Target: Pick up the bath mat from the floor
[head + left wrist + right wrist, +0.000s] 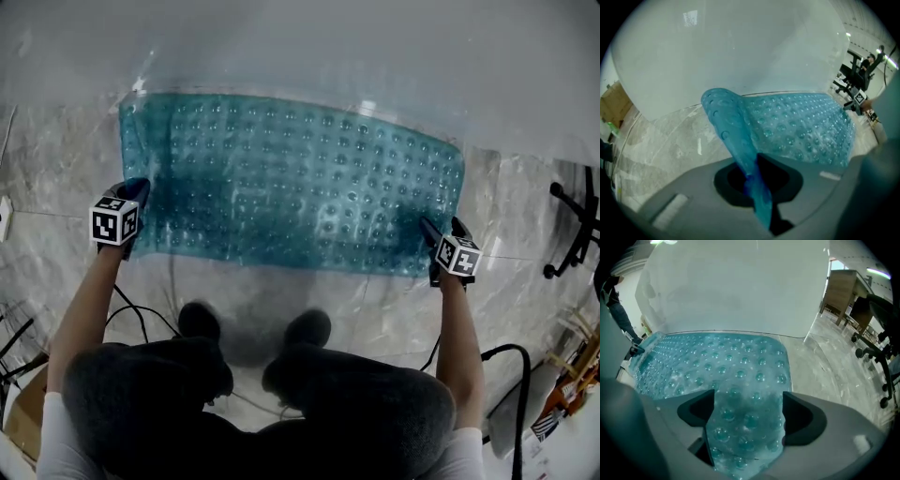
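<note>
At the far left we see the pale, veined floor (56, 169) and thin dark cables (141, 319) trailing across it toward us. Just right of that, our left gripper (134, 192) points steeply down at the left end of the bath mat (291, 183). Its marker cube (114, 221) shows a black-and-white square pattern, the only print we can make out there. In the left gripper view, the left gripper (757, 187) has its jaws clamped together on the mat's edge, and the bath mat (801, 126) stands edge-on between them. That corner curls up off the floor while the rest lies flat. The mat is translucent teal and covered in round bumps. It stretches across the middle of the floor, with its far edge against the foot of a broad white surface (375, 56). Nearer to us, our two dark shoes (199, 321) stand just short of its near edge. Moving right, our right gripper (442, 230) hovers at the mat's right end, and its own marker cube (459, 255) carries the same kind of pattern. In the right gripper view, the right gripper (747, 413) has its jaws spread wide. The bath mat (717, 366) lies flat in the gap between them, and the pads are not pressing it. At the far right, the base of an office chair (577, 234) stands on the floor, well apart from the mat.
</note>
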Demonstrator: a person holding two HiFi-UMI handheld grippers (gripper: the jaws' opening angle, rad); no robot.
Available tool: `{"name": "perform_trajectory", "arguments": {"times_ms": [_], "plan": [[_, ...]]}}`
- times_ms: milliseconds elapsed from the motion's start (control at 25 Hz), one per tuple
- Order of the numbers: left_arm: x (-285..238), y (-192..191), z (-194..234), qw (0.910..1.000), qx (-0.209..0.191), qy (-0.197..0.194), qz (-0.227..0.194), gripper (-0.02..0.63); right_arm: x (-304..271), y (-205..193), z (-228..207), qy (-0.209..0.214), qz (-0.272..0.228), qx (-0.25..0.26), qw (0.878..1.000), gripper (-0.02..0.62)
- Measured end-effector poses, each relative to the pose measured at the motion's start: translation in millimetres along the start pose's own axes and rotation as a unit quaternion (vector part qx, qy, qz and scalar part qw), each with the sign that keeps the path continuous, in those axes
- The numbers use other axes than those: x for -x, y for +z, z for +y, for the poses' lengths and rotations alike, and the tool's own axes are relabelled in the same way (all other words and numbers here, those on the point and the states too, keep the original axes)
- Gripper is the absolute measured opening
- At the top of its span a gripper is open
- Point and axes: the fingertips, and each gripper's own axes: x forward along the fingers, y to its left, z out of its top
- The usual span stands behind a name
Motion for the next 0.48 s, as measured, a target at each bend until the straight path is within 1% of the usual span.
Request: {"name": "perform_trajectory", "arguments": {"times_ms": [80, 160, 240, 320, 360, 440, 480], "plan": [[-0.7, -1.1, 2.0, 1.0, 0.0, 0.002, 0.003, 0.025, -8.1, 2.5, -6.0, 0.007, 0.011, -0.014, 1.0, 0.5], [-2.0, -1.5, 2.5, 1.0, -0.002, 0.003, 0.004, 0.025, -14.8, 7.5, -13.0, 0.007, 0.023, -0.017, 1.0, 0.525], [-4.8, -2.6, 3.2, 1.0, -0.004, 0.004, 0.005, 0.025, -22.4, 6.7, -19.7, 0.006, 0.042, -0.017, 0.999, 0.563], [-8.1, -4.5, 4.8, 1.0, -0.004, 0.007, 0.003, 0.025, -29.6, 2.4, -21.1, 0.014, 0.062, -0.026, 0.998, 0.572], [-9.3, -5.4, 5.7, 1.0, -0.003, 0.008, 0.0, 0.025, -32.0, 1.3, -19.9, 0.017, 0.068, -0.031, 0.997, 0.563], [-10.9, -6.3, 7.6, 0.9999, -0.003, 0.011, -0.008, 0.026, -32.3, 2.6, -16.1, 0.017, 0.067, -0.031, 0.997, 0.558], [-11.3, -6.8, 8.2, 0.9999, -0.003, 0.012, -0.011, 0.026, -31.0, 3.5, -13.2, 0.017, 0.063, -0.029, 0.997, 0.545]]}}
